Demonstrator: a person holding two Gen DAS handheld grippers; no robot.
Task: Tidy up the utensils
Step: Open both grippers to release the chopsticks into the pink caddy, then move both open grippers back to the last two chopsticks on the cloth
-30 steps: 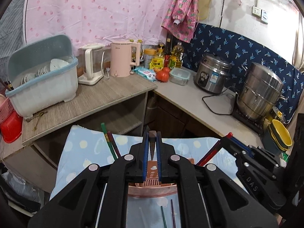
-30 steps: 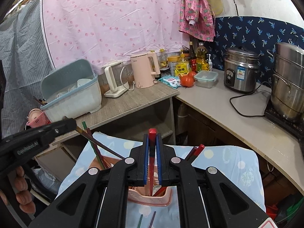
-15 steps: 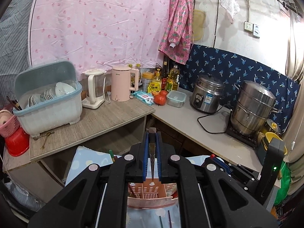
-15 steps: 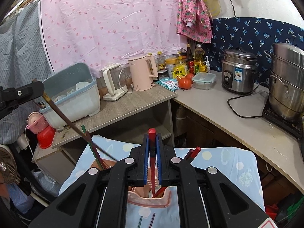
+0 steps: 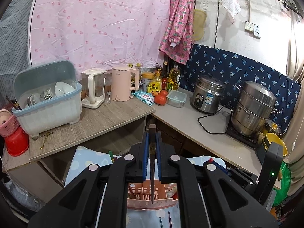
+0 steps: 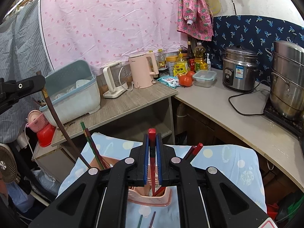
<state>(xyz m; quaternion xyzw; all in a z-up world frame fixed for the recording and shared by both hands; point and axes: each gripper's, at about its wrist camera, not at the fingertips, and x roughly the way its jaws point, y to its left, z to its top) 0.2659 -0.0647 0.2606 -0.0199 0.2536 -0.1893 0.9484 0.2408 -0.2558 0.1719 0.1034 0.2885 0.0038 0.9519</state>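
My left gripper [image 5: 152, 134] is shut on a dark brown chopstick [image 5: 152, 171], whose tip hangs just above the pink slotted holder [image 5: 152, 206]. The right wrist view shows that gripper [image 6: 40, 80] high at the left, with the dark chopstick [image 6: 57, 117] slanting down toward the holder [image 6: 150, 199]. My right gripper [image 6: 152, 136] is shut on a red chopstick [image 6: 152, 167] with its lower end inside the holder. A green and a dark red chopstick [image 6: 91, 146] lean out of the holder's left side, and a red pair [image 6: 195, 149] out of its right.
The holder stands on a light blue dotted cloth [image 6: 228, 167], with two loose chopsticks [image 6: 153, 218] in front of it. Behind are a wooden counter with a dish rack [image 5: 47, 102], a pink kettle [image 5: 121, 83], a rice cooker [image 5: 207, 95] and a steamer pot [image 5: 252, 108].
My left gripper has risen with the dark chopstick, drawing it up and steeper over the holder. The right gripper and its red chopstick have stayed put.
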